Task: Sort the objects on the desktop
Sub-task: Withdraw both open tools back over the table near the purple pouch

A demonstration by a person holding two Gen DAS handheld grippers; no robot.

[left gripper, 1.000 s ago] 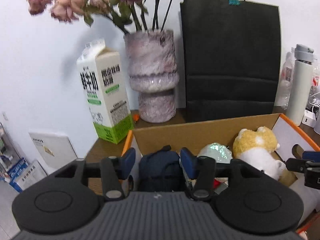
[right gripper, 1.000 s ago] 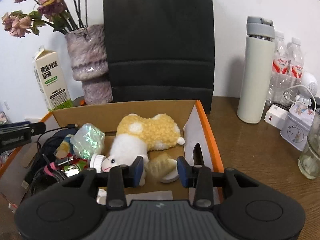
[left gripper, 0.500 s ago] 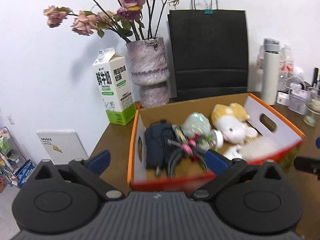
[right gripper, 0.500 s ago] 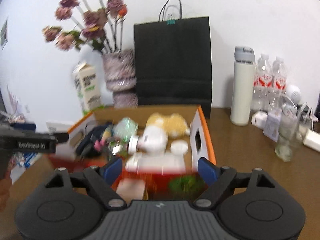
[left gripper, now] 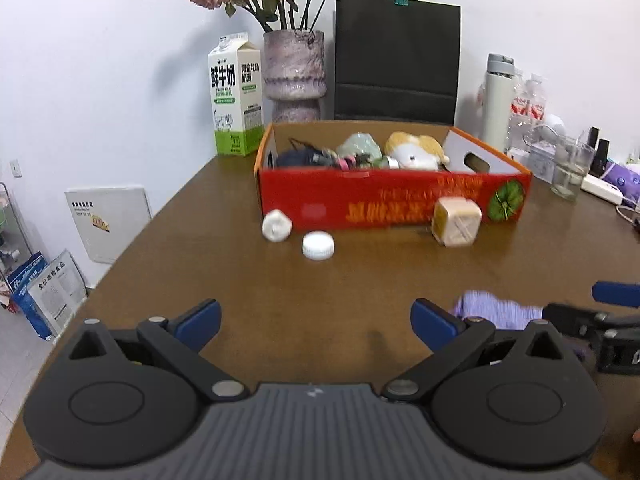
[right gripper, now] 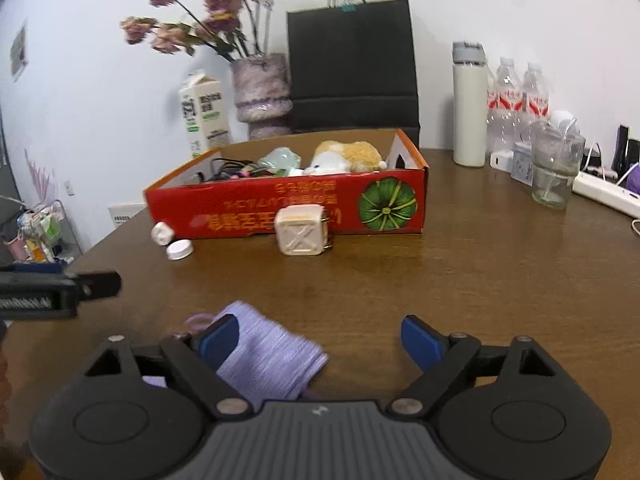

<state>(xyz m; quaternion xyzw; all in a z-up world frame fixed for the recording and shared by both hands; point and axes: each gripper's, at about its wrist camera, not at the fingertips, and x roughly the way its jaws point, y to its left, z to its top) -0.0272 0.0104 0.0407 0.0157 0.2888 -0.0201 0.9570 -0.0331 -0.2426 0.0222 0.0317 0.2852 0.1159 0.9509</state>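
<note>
A red cardboard box point(left gripper: 396, 204) point(right gripper: 288, 208) stands on the brown table and holds a yellow plush toy point(left gripper: 416, 150), a dark pouch with cables point(left gripper: 304, 156) and a pale green bundle point(left gripper: 358, 144). In front of it lie a white cap point(left gripper: 318, 245), a small white faceted piece point(left gripper: 276, 227) and a cream cube charger point(left gripper: 456, 222) point(right gripper: 302, 230). A folded lilac cloth point(right gripper: 268, 354) point(left gripper: 496, 314) lies near me. My left gripper point(left gripper: 316, 318) is open and empty above bare table. My right gripper point(right gripper: 320, 340) is open, its left finger over the cloth.
Behind the box stand a milk carton point(left gripper: 236, 94), a vase of dried roses point(left gripper: 294, 76) and a black paper bag point(left gripper: 396, 56). To the right are a white flask point(right gripper: 468, 104), water bottles point(right gripper: 516, 96), a glass point(right gripper: 554, 172) and a power strip point(right gripper: 604, 192).
Both grippers have pulled far back from inside the box and opened wide. The box front, the small items before it and the lilac cloth have come into view.
</note>
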